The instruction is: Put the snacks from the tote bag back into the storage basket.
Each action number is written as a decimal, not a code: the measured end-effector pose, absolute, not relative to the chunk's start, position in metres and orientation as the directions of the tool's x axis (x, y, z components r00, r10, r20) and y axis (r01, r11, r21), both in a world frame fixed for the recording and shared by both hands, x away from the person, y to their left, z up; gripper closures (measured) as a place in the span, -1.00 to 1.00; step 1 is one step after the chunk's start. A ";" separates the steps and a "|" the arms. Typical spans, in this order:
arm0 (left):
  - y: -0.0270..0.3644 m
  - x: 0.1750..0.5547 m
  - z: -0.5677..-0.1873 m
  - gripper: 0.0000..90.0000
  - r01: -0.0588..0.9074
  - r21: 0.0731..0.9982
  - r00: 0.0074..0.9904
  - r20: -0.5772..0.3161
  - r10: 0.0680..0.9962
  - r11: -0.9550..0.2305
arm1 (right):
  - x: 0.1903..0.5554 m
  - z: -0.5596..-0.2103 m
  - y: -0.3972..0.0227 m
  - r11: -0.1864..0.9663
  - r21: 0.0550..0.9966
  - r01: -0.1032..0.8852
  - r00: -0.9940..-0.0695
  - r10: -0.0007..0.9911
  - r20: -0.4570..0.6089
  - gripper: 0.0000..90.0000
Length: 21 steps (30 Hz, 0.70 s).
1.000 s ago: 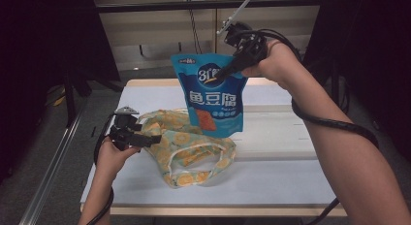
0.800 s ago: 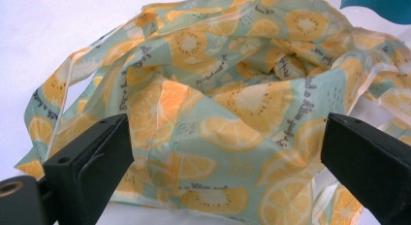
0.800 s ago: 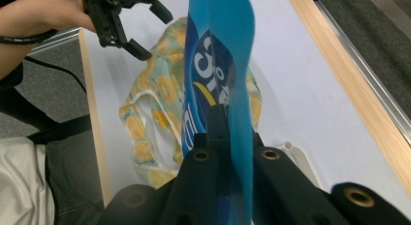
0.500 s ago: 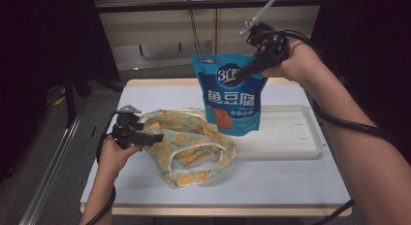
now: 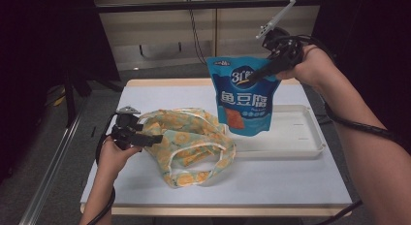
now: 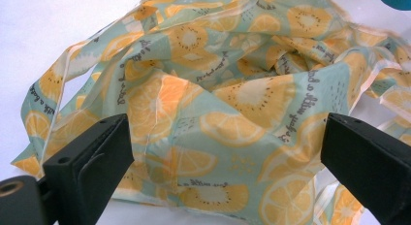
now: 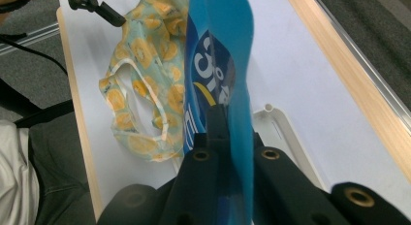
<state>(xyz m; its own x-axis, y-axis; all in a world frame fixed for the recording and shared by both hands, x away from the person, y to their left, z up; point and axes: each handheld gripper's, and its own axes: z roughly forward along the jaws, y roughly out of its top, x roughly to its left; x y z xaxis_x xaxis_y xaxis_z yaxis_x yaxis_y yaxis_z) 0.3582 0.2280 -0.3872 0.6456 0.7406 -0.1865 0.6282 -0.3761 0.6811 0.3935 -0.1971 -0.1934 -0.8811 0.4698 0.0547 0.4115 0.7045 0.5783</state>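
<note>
A blue snack pouch (image 5: pixel 245 101) with white lettering hangs upright in the air from my right gripper (image 5: pixel 253 78), which is shut on its top edge. In the right gripper view the pouch (image 7: pixel 218 50) runs edge-on between the closed jaws of that gripper (image 7: pixel 223 120). Its lower end hangs over the left part of a white tray (image 5: pixel 300 137). A lemon-print cloth bag (image 5: pixel 194 137) lies crumpled on the table. My left gripper (image 5: pixel 154 137) rests at its left edge. In the left gripper view, that gripper (image 6: pixel 228 157) has its jaws wide apart, with the cloth (image 6: pixel 232 89) lying between and beyond them.
The white table (image 5: pixel 160 94) has a wooden far edge and dark floor around it. The tray's rim (image 7: pixel 276 123) lies to the right of the cloth bag (image 7: pixel 145 65). The left hand's gripper (image 7: pixel 97 7) is at the far top left of the right gripper view.
My right gripper has carried the blue pouch to the right and slightly down, from above the cloth bag to over the tray's left end. The left gripper has stayed put.
</note>
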 end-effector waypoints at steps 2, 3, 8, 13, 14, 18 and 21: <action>0.228 0.358 -0.387 -0.90 0.628 0.682 0.644 -0.186 0.742 -0.375 | 0.394 -0.196 -0.201 0.709 0.576 0.407 -0.884 0.465 0.052 1.00; 0.228 0.358 -0.387 -0.90 0.629 0.681 0.644 -0.186 0.742 -0.375 | 0.395 -0.198 -0.203 0.709 0.573 0.411 -0.882 0.468 0.053 1.00; 0.228 0.358 -0.388 -0.90 0.633 0.676 0.643 -0.188 0.742 -0.377 | 0.396 -0.202 -0.211 0.702 0.572 0.424 -0.875 0.481 0.058 1.00; 0.228 0.358 -0.387 -0.90 0.632 0.677 0.643 -0.186 0.743 -0.377 | 0.396 -0.207 -0.222 0.701 0.572 0.427 -0.871 0.489 0.051 1.00; 0.229 0.358 -0.387 -0.90 0.628 0.675 0.646 -0.174 0.743 -0.388 | 0.396 -0.208 -0.224 0.702 0.569 0.428 -0.870 0.491 0.048 1.00; 0.229 0.358 -0.387 -0.90 0.631 0.673 0.645 -0.178 0.743 -0.387 | 0.398 -0.215 -0.230 0.701 0.570 0.428 -0.868 0.494 0.044 1.00; 0.229 0.358 -0.388 -0.90 0.633 0.673 0.644 -0.182 0.743 -0.384 | 0.399 -0.220 -0.232 0.707 0.564 0.426 -0.871 0.490 0.043 1.00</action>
